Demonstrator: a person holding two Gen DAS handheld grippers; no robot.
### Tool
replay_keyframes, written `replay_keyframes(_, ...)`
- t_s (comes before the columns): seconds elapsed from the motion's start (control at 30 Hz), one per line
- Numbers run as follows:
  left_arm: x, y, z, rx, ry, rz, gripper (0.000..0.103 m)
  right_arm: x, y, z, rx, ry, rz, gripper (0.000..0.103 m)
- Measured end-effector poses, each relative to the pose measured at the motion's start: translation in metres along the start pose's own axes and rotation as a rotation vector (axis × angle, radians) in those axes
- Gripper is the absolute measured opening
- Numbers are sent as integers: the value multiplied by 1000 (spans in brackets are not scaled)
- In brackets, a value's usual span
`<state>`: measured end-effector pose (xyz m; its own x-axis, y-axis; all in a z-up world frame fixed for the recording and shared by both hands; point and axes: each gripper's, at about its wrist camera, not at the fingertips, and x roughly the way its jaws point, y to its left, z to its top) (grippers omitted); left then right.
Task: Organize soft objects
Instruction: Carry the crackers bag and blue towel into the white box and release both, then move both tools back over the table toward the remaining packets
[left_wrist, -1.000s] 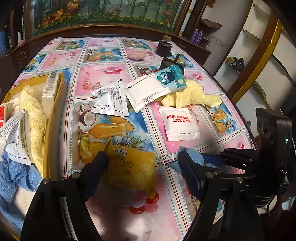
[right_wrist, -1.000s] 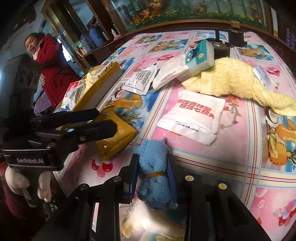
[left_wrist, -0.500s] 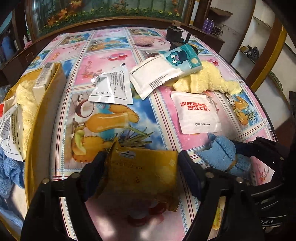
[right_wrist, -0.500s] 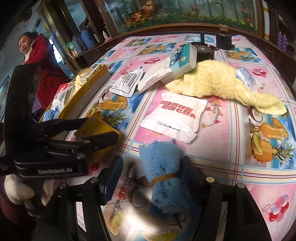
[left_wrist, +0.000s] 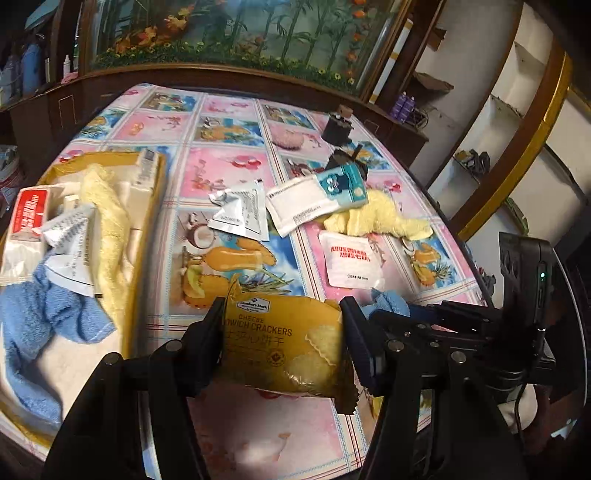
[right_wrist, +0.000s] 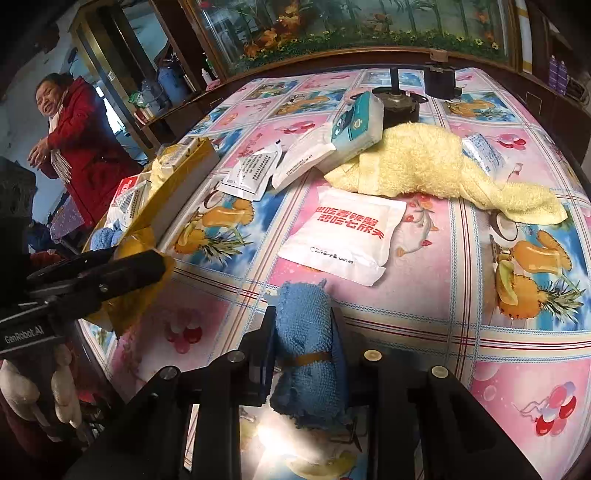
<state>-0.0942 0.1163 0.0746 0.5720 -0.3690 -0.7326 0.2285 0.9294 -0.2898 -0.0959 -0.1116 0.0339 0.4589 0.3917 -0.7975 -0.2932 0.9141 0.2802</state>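
the left gripper clasps a yellow cracker pack by its two short ends, its jaws having just been closing on it; the pack's long axis runs 9 to 3 o'clock across the left view, print upright, crimped edge hanging at 5 o'clock, above the surface. the right gripper is clenched on a rolled blue towel (one band around its middle); the roll's long axis points 12 to 6 o'clock in the right view, free end up at 12.

at 9 o'clock in the left view sits a yellow box holding one blue towel, one yellow towel and several packets. loose on the surface: one yellow towel lying 9 to 4 o'clock, one white pouch with red print, two flat white sachets, one teal tissue pack. a person in a red coat stands at 10 o'clock in the right view.
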Motion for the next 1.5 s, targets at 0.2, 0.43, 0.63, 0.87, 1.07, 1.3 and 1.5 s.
replay_keyframes(0.2,-44,50,3,-89,-60,99,59,-21,29,20,-61,-29,36,28)
replay_keyframes(0.43,-70,121,-4,-247,-101,224,60,-16,84,49,-123,-13,147,28)
replay_keyframes(0.63,-68,166,-8,-324,-99,277,60,5,145,62,-176,45,252,28)
replay_keyframes(0.87,-46,200,-10,-384,-112,305,62,39,221,61,-299,96,316,29)
replay_keyframes(1.07,-36,200,-8,-351,-108,288,72,74,260,54,-389,122,285,30)
replay_keyframes(1.3,-56,199,-5,-361,-169,271,76,112,273,52,-424,167,239,44)
replay_keyframes(1.5,-60,183,1,-305,-189,379,79,110,268,55,-413,139,251,60)
